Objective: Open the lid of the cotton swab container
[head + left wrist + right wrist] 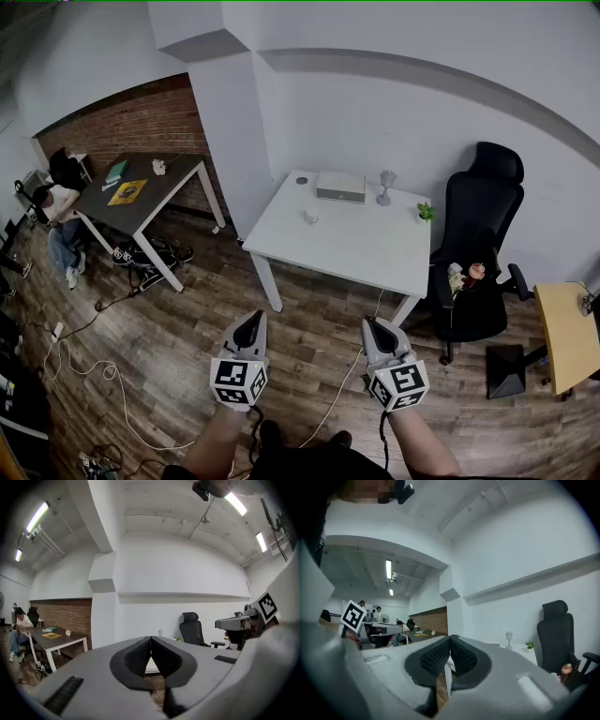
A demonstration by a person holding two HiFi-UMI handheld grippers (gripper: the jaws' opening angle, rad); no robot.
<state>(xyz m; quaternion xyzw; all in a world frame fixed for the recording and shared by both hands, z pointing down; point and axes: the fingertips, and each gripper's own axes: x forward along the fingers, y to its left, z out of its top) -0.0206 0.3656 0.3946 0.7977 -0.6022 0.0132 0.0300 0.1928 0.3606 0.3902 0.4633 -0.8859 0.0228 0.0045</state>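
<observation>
Task not started. Both tools are held low over the wood floor (187, 356) on the near side of the room, well apart from the white surface (347, 248). Left hand-held gripper (252, 325): clenched, pads meeting, nothing btwn them. Right hand-held gripper (376, 327): same, clenched on nothing.

Swab container: somewhere on that far surface, can't ID it for sure at this range. Candidates are the small white round pot (310, 217) left of centre, or the flat pale box (340, 186) at the far edge. Also there: clear goblet-like piece (385, 186) right of the box, small green plant (425, 212) at the right edge. Black office chair (478, 244) stands right of the surface.

Handling (judgement): prob. thin plastic, light, smooth, stiff enough, but will skid or tip if the lid is pulled w/o bracing. Best to clamp the body low on its sides w/ one gripper and take the lid at its rim or tab w/ the other, lifting gently. Contents would spill if it tilts. Approach comes first, and the jaws must open.
</observation>
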